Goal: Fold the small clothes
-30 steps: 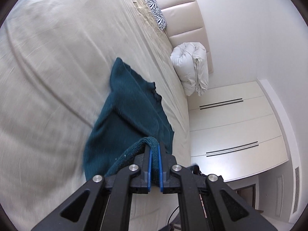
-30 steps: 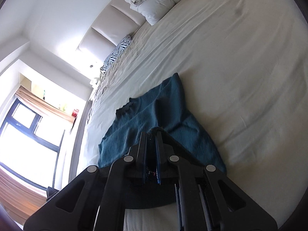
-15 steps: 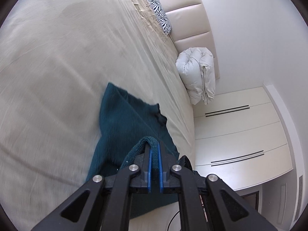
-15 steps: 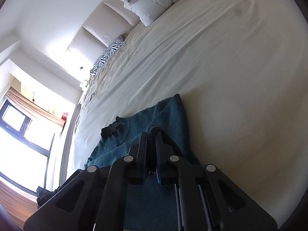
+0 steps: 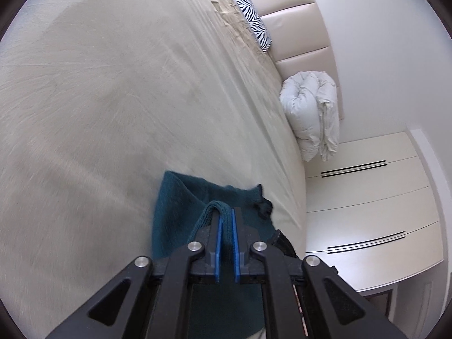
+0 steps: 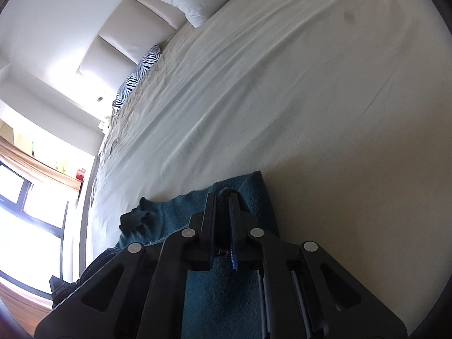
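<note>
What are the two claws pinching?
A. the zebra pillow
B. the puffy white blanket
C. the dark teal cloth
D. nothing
C: the left claw and the right claw are each shut on a fold of the dark teal cloth on the bed.

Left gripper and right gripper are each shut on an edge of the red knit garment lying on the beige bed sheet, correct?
Not quite: the garment is dark teal, not red, as both wrist views show. The rest holds: the left gripper and the right gripper are each shut on an edge of it, and it lies on the beige bed sheet.
</note>
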Tool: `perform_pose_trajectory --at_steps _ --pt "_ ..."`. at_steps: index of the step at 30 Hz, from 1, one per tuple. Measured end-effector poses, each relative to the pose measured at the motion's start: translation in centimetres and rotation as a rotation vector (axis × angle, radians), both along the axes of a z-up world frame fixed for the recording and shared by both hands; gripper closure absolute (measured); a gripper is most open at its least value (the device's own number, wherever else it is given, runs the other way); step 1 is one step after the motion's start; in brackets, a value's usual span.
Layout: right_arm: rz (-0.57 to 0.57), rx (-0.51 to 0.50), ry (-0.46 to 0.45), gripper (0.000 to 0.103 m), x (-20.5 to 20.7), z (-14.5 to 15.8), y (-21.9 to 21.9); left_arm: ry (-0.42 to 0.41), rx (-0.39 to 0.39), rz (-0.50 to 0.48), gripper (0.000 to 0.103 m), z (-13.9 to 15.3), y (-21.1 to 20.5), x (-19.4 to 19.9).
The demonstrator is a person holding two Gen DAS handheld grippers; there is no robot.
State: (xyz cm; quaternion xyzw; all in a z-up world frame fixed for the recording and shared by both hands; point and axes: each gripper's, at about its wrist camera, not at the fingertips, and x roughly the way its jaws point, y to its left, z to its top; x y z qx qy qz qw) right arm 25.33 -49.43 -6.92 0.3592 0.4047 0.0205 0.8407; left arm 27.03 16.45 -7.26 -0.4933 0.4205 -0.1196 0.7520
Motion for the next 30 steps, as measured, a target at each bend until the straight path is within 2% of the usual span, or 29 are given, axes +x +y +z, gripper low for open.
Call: perform_pose_trajectory --at_steps 1,3,4,5,6,7,9,12,17,21,26,30 --pt "-0.008 0.000 0.009 0.094 0.2 -0.5 -0.2 0.009 0.007 0.004 0.094 -0.3 0.0 0.2" --pt "-0.017 0.014 0.005 0.090 0.5 -1.3 -0.6 0.016 -0.008 0.011 0.070 -0.9 0.2 0.2" --pt "-0.022 0.016 -0.002 0.076 0.4 -1.4 -0.7 0.011 -0.016 0.022 0.066 -1.1 0.5 -0.1" --pt "-0.022 0.012 -0.007 0.050 0.3 -1.5 -0.7 0.013 -0.012 0.033 0.056 -1.1 0.7 -0.4" --pt "-0.027 0.008 -0.016 0.036 0.2 -1.4 -0.8 0.018 -0.011 0.040 0.046 -1.2 0.9 -0.8" --pt "-0.041 0.000 -0.042 0.031 -0.1 -1.1 -0.8 0.018 -0.015 0.047 0.045 -1.2 1.0 -1.0" --pt "-0.040 -0.003 -0.072 0.031 -0.6 -0.8 -0.8 0.009 -0.024 0.049 0.045 -1.0 1.3 -1.9" --pt "-0.034 -0.022 -0.075 0.031 -1.6 -0.4 -0.6 -0.004 0.014 0.032 0.045 -0.5 1.0 -3.2" --pt "0.020 -0.149 -0.054 0.033 -4.1 -0.4 1.1 -0.006 0.085 0.008 0.045 -0.6 -0.1 -6.8" --pt "0.092 -0.305 -0.031 0.047 -6.3 -0.4 3.2 -0.006 0.130 -0.006 0.045 -1.2 -1.1 -9.2" --pt "0.138 -0.429 -0.014 0.068 -8.6 -0.4 4.8 -0.022 0.245 -0.041 0.045 -1.1 -3.0 -10.9" --pt "0.185 -0.489 0.031 0.068 -9.3 -1.3 6.0 -0.029 0.284 -0.067 0.045 -1.2 -4.3 -12.0"
